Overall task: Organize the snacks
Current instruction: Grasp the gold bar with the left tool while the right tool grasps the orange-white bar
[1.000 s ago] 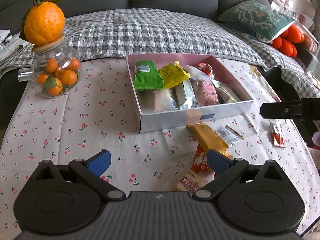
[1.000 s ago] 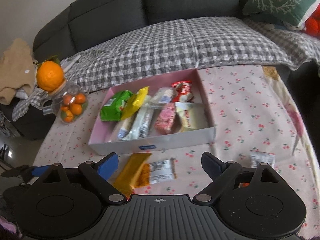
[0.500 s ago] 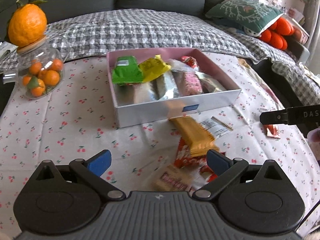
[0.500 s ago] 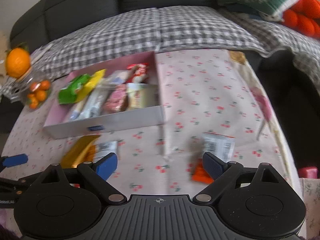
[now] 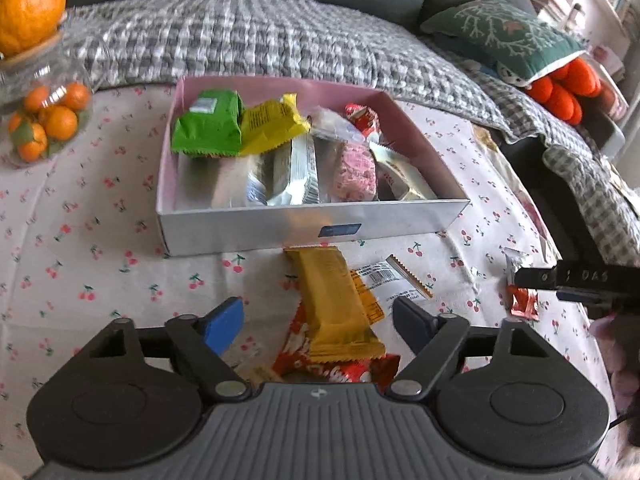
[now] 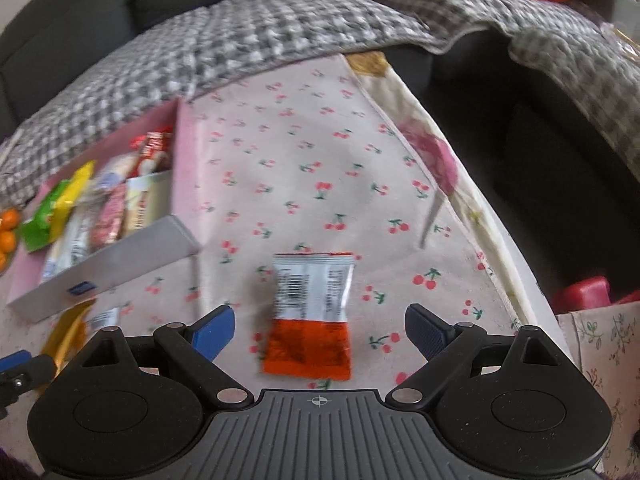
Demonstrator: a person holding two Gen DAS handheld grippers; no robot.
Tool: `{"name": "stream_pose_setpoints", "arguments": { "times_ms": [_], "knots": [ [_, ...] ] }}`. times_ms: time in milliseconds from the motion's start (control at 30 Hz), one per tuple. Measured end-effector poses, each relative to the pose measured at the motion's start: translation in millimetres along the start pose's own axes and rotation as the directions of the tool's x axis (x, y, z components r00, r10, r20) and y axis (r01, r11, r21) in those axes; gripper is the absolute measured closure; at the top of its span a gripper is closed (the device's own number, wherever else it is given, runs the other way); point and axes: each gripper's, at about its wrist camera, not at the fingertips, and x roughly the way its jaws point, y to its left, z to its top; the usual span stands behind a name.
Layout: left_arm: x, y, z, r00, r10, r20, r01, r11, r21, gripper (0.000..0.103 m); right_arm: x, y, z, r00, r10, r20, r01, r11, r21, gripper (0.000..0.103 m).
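Yellow foil now fills the gap between the left gripper (image 5: pixel 318 320)'s blue pads: the yellow bar (image 5: pixel 334 308), which a second ago lay ahead of the fingertips, sits squarely between them on top of a red wrapper (image 5: pixel 340 368), its far end just short of the box (image 5: pixel 312 228)'s silver front wall. That gripper has come forward and down over the loose pile, and its jaws are closing from their widest spread, though neither pad presses the bar yet, so nothing is held. The right gripper (image 6: pixel 320 330) has swung away from the box, which a second ago lay straight ahead of it and now sits at the left edge of its view; an orange-and-white packet (image 6: pixel 308 316) lies flat on the cherry-print tablecloth (image 6: pixel 300 152) between its wide-spread pads, untouched. The left wrist view shows that same gripper's dark finger (image 5: pixel 560 278) beside a small red packet (image 5: pixel 520 300) near the table's right side, likely the same packet. The box already holds a row of snacks, green and yellow packs at the back and silver and pink ones at the front. Both hands appear lined up for a pick, so I judge the sorting well along, with only these few loose items and a white barcode packet (image 5: pixel 394 276) left to box.
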Motion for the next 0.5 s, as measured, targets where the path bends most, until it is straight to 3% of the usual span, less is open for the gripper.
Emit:
{"name": "stream_pose_setpoints", "arguments": {
  "times_ms": [233,367,500],
  "knots": [
    [12,0,5,0.999,0.006,-0.033,-0.008,0.999,-0.045,0.053,19,18,-4,0.997,-0.08,0.009,0.081,0.992,-0.094,0.009],
    [18,-4,6,0.999,0.004,-0.052,-0.006,1.0,-0.03,0.061,21,26,-4,0.994,-0.109,0.023,0.111,0.986,-0.126,0.012],
    [18,-5,6,0.999,0.006,-0.054,-0.007,1.0,-0.021,0.073,20,27,-2,0.995,-0.096,0.014,0.097,0.99,-0.105,0.021]
  ]
}}
